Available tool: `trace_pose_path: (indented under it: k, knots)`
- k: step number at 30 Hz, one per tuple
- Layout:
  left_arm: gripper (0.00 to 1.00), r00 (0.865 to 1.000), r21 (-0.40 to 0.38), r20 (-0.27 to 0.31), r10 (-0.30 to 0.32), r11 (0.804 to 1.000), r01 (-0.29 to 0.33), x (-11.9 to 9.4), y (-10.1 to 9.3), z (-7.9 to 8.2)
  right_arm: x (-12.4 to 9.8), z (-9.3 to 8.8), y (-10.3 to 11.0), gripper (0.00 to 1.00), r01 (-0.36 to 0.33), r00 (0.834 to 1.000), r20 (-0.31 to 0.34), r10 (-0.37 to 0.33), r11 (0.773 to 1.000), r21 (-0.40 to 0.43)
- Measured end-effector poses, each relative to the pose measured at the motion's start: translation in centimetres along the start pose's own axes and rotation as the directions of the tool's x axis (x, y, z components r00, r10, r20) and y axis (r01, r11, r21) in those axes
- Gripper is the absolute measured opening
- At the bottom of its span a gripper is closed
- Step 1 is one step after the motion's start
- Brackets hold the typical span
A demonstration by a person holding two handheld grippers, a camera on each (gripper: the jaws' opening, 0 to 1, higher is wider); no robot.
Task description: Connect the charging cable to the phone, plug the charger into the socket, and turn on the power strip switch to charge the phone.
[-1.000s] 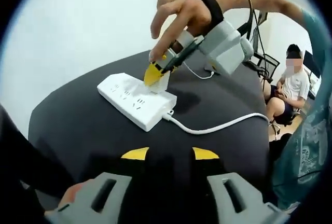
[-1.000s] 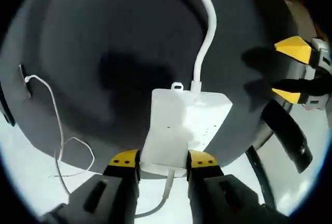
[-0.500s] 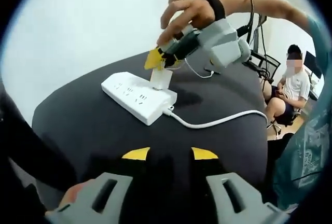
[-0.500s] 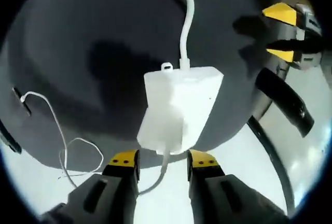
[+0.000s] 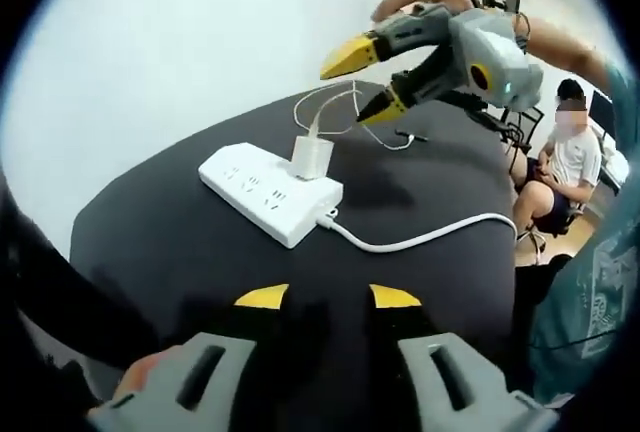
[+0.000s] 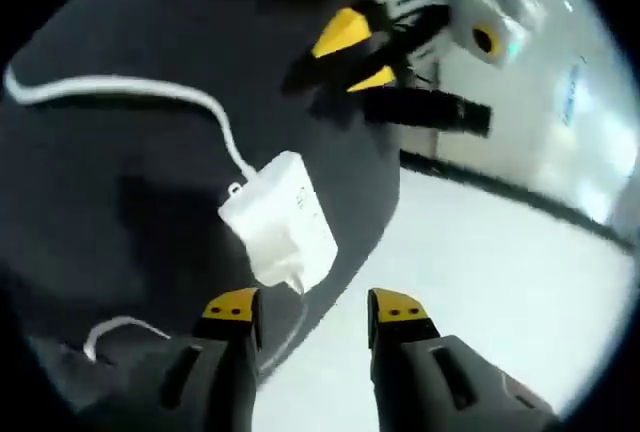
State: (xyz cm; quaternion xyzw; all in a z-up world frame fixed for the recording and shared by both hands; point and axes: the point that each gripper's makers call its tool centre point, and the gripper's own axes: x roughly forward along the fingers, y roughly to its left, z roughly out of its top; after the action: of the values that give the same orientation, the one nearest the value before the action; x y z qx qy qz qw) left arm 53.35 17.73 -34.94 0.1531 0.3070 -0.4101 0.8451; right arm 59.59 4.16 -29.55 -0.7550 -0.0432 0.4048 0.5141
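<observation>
In the left gripper view, we are holding the left gripper (image 5: 327, 297) low over the dark surface (image 5: 180, 242), its yellow-tipped jaws spread with nothing between them. Just ahead, the white strip (image 5: 266, 192) is lying flat on the surface, and the white charger (image 5: 312, 158) is standing upright in a socket near its right end. A thin white cable (image 5: 318, 112) is rising from the top of the charger and looping back toward the far edge of the surface. A thicker cord (image 5: 420, 241) is running from the strip's near right corner and curving off to the right. Above and to the right of the charger, we are holding the right gripper (image 5: 366, 80) in the air, jaws parted and apart from the charger. Farther right, a person (image 5: 565, 167) is sitting beyond the surface.

In the right gripper view, the surface (image 6: 110, 182) is filling the left side, with the cord (image 6: 150, 92) crossing it to the strip (image 6: 272, 220). The strip is appearing end-on, with the charger at its near end and the cable (image 6: 120, 330) trailing off lower left. The right gripper (image 6: 314, 306) is pointing below it, jaws spread and gripping nothing. The left gripper (image 6: 352, 50) is showing at upper right, its jaws parted. We cannot see where the phone is lying.
</observation>
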Motion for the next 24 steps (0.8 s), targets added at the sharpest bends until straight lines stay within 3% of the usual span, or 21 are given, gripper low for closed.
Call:
trace_pose_path:
  k: [1, 3, 5, 6, 7, 8, 9, 10, 11, 12, 13, 15, 16, 17, 18, 19, 20, 23, 24]
  knots:
    - [0.29, 1.000, 0.007, -0.003, 0.002, 1.000, -0.002, -0.2, 0.0, 0.0, -0.4, -0.2, 0.1, 0.41, 0.020, 1.000, 0.003, -0.020, 0.998, 0.065]
    - [0.31, 1.000, 0.035, 0.002, 0.020, 0.999, -0.020, -0.6, 0.2, 0.3, -1.3, -0.5, 0.3, 0.41, 0.064, 0.997, 0.018, -0.071, 0.969, 0.240]
    - [0.34, 0.999, 0.052, 0.008, 0.034, 0.998, -0.034, -1.1, 0.6, 0.5, -2.0, -1.0, 0.1, 0.40, 0.117, 0.990, 0.022, -0.137, 0.912, 0.394]
    - [0.34, 0.999, 0.053, 0.010, 0.037, 0.998, -0.038, -1.4, 0.6, 0.6, -2.1, -1.3, -0.2, 0.40, 0.137, 0.986, 0.016, -0.164, 0.872, 0.470]
    - [0.34, 0.999, 0.050, 0.011, 0.039, 0.998, -0.039, -1.6, 0.8, 0.7, -2.4, -1.5, -0.2, 0.40, 0.154, 0.979, 0.017, -0.202, 0.796, 0.586]
    - [0.33, 0.999, 0.047, 0.010, 0.038, 0.998, -0.038, -1.8, 0.8, 0.7, -2.5, -1.3, -0.3, 0.40, 0.155, 0.973, 0.029, -0.228, 0.740, 0.654]
    - [0.32, 0.999, 0.038, 0.010, 0.036, 0.999, -0.036, -2.1, 0.8, 0.8, -2.6, -1.0, -0.2, 0.40, 0.132, 0.966, 0.051, -0.254, 0.649, 0.749]
    - [0.32, 0.999, 0.033, 0.012, 0.037, 0.999, -0.037, -2.4, 1.0, 0.8, -2.6, -0.5, -0.3, 0.38, 0.109, 0.955, 0.075, -0.288, 0.573, 0.812]
    - [0.32, 0.999, 0.025, 0.018, 0.038, 0.999, -0.038, -2.6, 1.0, 0.9, -2.6, 0.3, -0.1, 0.35, 0.042, 0.939, 0.118, -0.324, 0.448, 0.893]
    - [0.32, 0.999, 0.021, 0.020, 0.038, 0.999, -0.039, -2.8, 1.0, 0.9, -2.4, 0.9, 0.1, 0.33, -0.023, 0.926, 0.153, -0.346, 0.354, 0.935]
    - [0.32, 0.999, 0.019, 0.020, 0.040, 0.999, -0.040, -3.0, 1.0, 0.8, -1.9, 0.8, 0.2, 0.32, -0.048, 0.913, 0.133, -0.386, 0.222, 0.974]
    - [0.31, 0.999, 0.017, 0.021, 0.045, 0.999, -0.045, -3.3, 1.0, 0.8, -0.7, 0.1, 0.6, 0.32, -0.071, 0.897, 0.100, -0.430, 0.082, 0.994]
    - [0.31, 0.999, 0.018, 0.021, 0.044, 0.999, -0.045, -3.4, 1.0, 0.7, -0.3, -0.2, 0.7, 0.32, -0.064, 0.896, 0.083, -0.437, 0.057, 0.996]
    - [0.31, 0.999, 0.017, 0.020, 0.043, 0.999, -0.044, -3.6, 0.9, 0.7, 0.6, -1.2, 1.0, 0.33, -0.048, 0.894, 0.031, -0.447, -0.027, 0.998]
    - [0.31, 0.999, 0.020, 0.019, 0.045, 0.999, -0.045, -3.7, 0.9, 0.7, 1.3, -1.9, 0.9, 0.33, -0.059, 0.890, 0.015, -0.456, -0.082, 0.995]
    - [0.31, 0.999, 0.026, 0.018, 0.047, 0.999, -0.047, -3.8, 0.8, 0.7, 1.8, -2.5, 1.0, 0.33, -0.062, 0.887, -0.002, -0.462, -0.123, 0.990]
    - [0.31, 0.999, 0.033, 0.015, 0.049, 0.998, -0.049, -3.9, 0.8, 0.6, 2.2, -3.3, 0.7, 0.32, -0.063, 0.867, -0.039, -0.496, -0.188, 0.980]
    - [0.31, 0.999, 0.049, 0.002, 0.049, 0.998, -0.049, -4.3, 0.6, 0.4, 2.9, -4.3, 0.5, 0.31, -0.092, 0.846, -0.069, -0.529, -0.272, 0.958]
    - [0.31, 0.999, 0.054, -0.002, 0.049, 0.997, -0.049, -4.4, 0.5, 0.3, 3.1, -4.4, 0.4, 0.30, -0.099, 0.842, -0.065, -0.536, -0.271, 0.957]
